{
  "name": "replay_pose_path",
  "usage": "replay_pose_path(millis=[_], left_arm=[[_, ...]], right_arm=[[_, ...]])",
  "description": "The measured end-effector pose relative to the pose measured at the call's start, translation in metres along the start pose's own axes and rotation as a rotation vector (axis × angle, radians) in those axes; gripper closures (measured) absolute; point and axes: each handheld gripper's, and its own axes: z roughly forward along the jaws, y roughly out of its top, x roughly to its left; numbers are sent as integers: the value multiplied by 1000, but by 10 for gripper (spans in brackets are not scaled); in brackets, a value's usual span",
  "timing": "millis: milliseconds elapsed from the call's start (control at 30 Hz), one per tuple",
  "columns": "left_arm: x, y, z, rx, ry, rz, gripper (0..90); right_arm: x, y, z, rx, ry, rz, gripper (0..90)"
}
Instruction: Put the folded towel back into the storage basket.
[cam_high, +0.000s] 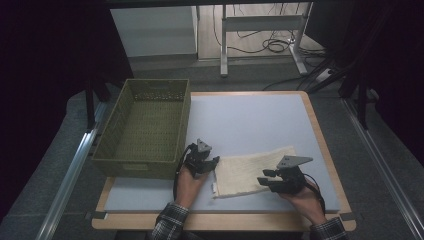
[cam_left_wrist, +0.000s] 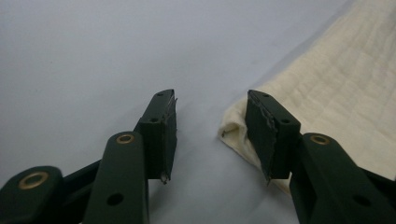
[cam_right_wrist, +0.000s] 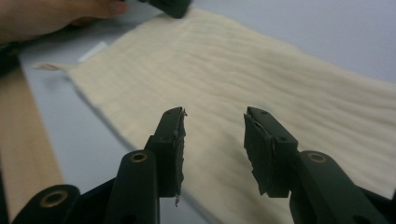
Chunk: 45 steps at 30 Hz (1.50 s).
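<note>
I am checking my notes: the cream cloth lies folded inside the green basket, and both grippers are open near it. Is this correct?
Not quite. The cloth lies flat on the table, to the right of the green basket, not inside it, as the high view shows. The rest stands: the left gripper and the right gripper are both open at the cloth.

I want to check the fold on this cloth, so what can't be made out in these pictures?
- Cloth layers: too small in the high view.
- Its right end: behind the right claw there.
- Its corner: partly behind a finger in the left gripper view.
- Small white tag: blurred, unreadable.
</note>
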Motion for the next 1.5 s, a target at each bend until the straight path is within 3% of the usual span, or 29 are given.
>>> replay_pose_path(millis=[567,800,1067,1200,1300,1400,1500], left_arm=[[1,0,-1,8,-2,8,536],[1,0,-1,8,-2,9,536],[1,0,0,6,-1,7,536],[1,0,0,5,0,6,537],[0,0,0,6,-3,10,553],[0,0,-1,5,-24,31,621],[-2,0,-1,6,-57,66,773]], right_arm=[[64,22,47,44,163,-111,626],[86,30,69,61,203,-147,643],[99,34,88,85,150,-170,599],[102,31,87,75,87,-207,730],[98,31,87,69,89,-180,823],[94,31,87,65,108,-149,846],[93,31,87,68,113,-148,849]])
